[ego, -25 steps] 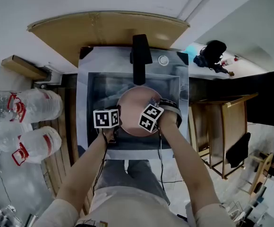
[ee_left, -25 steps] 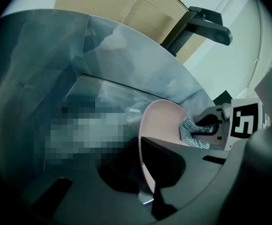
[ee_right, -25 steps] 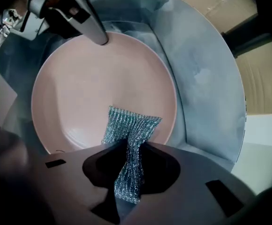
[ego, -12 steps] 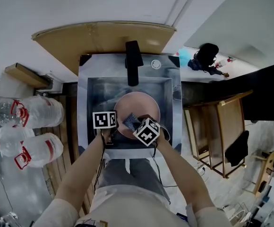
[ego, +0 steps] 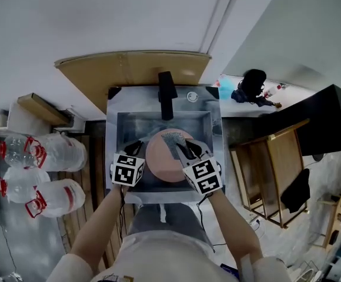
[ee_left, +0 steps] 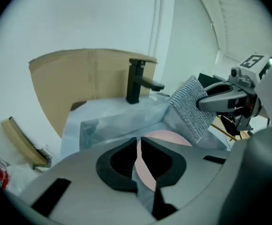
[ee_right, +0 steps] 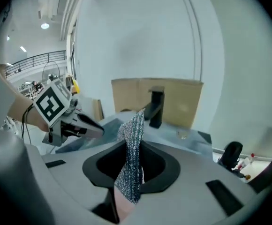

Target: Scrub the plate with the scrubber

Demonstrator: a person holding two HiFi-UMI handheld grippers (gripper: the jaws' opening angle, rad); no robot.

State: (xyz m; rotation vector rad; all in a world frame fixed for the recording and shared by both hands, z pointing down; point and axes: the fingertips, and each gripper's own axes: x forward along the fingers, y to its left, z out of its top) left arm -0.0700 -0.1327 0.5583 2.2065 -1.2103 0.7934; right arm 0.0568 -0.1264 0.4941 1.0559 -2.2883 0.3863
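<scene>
R gripper [ee_right: 135,165] fingers clenched on floppy mesh scrubber [ee_right: 133,130]. L gripper [ee_left: 139,146] fingers have just been opening, grip nothing. Pink plate [ego: 161,160] in sink [ego: 123,122], frame centre: I judge it stiff, prob slippery; take the rim.

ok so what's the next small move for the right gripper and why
Probably lower the right gripper until the scrubber meets the plate. The scrubber is clamped in that gripper but hangs in the air above the plate, which lies in the sink, so no scrubbing can happen yet.
</scene>
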